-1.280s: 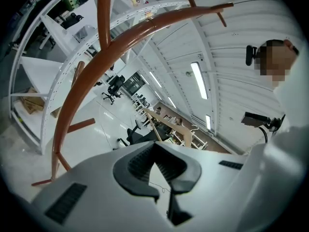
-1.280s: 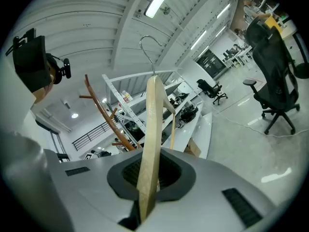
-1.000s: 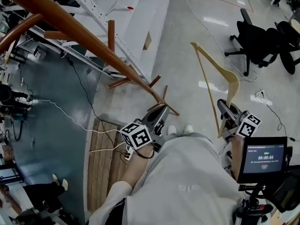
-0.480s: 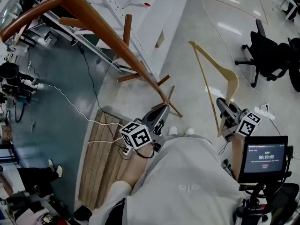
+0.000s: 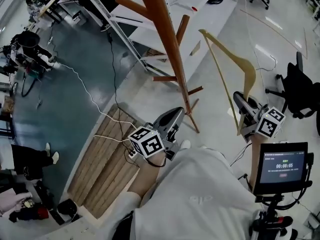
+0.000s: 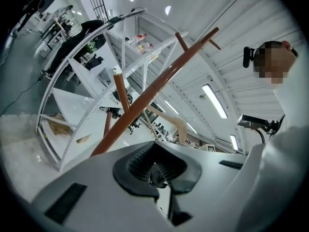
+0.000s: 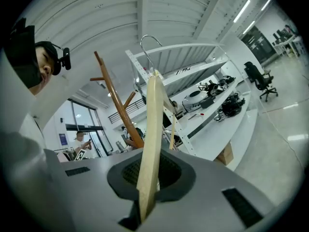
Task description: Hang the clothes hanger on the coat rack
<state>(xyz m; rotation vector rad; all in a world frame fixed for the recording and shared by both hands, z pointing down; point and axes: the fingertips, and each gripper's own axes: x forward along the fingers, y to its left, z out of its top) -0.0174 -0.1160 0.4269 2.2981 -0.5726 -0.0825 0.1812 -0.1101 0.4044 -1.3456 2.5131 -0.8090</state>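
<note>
The right claw (image 5: 243, 107) sat at the right of the head view. It was pinching the hanger (image 5: 236, 60) near one end. In the right gripper view, the pale wood (image 7: 151, 129) stood up between the pads, gripped tight. The wire hook (image 7: 147, 43) was at the top of that picture, free in the air.

The left claw (image 5: 169, 120) was low in the middle of the head view. Its pads were pressed together, and nothing was between them (image 6: 154, 170).

The rack (image 5: 167, 39) was the brown pole that ran from the top of the head view down to the middle. The hanger was to the right of it, near but not touching. Short pegs (image 5: 182, 29) stuck out from the pole.

So the pick-up looked done, because the hanger was off the floor and held. The hanging was not done yet. I think the hook had to go over to a peg, drop onto it, and then the claw could let go.
</note>
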